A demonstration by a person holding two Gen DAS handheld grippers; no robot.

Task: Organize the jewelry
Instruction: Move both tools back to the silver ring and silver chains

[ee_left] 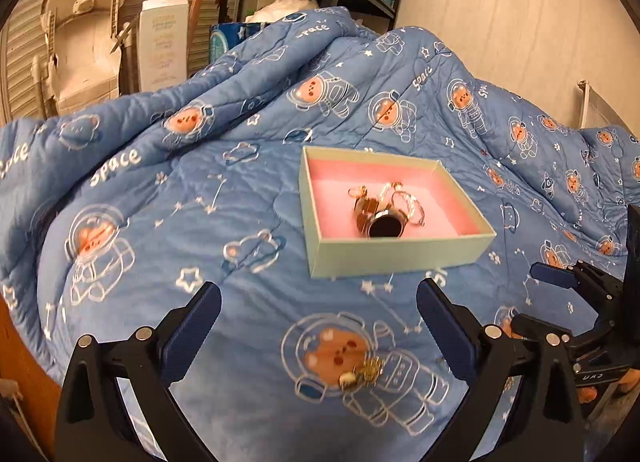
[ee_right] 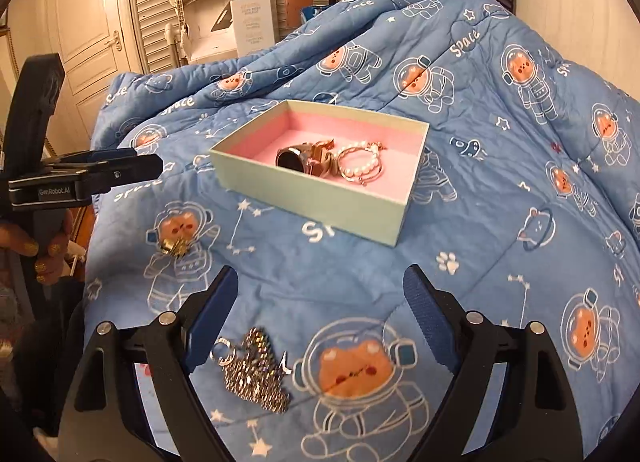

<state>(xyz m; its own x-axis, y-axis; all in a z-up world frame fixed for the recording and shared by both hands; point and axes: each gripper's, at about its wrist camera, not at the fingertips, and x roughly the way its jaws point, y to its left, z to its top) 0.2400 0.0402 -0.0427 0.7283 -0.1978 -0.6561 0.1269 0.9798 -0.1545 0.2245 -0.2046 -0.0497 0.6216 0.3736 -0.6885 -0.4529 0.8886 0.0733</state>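
From the left wrist we see our left gripper (ee_left: 318,302) spread wide and holding nothing, poised over the blue quilt (ee_left: 224,190) printed with astronaut bears; the box (ee_left: 400,254), pale green card with a pink lining, sits ahead and slightly to the right of the fingers, its long side running across our view; inside it lie a watch (ee_left: 385,225) with a dark round face and a pearl bracelet (ee_left: 406,198), loosely heaped; a small gold earring (ee_left: 362,374) with a pale bead rests on the quilt between and just below the two fingers, so this hand is the nearer one to it; our right gripper (ee_left: 556,276) shows at the right edge, and from here we cannot tell how its fingers stand. From the right wrist we see that gripper (ee_right: 320,304) also spread and empty; a glittery chain bracelet (ee_right: 256,374), made of many tiny faceted links, lies bunched close beside the left finger, its long axis slanting down to the right; the box stands beyond, well apart, corner towards us; the gold earring sits further left, nearer the other gripper. We judge two pieces remain outside the box, each hand close to one; the soft, puffy quilt may let small metal sink as fingers press.
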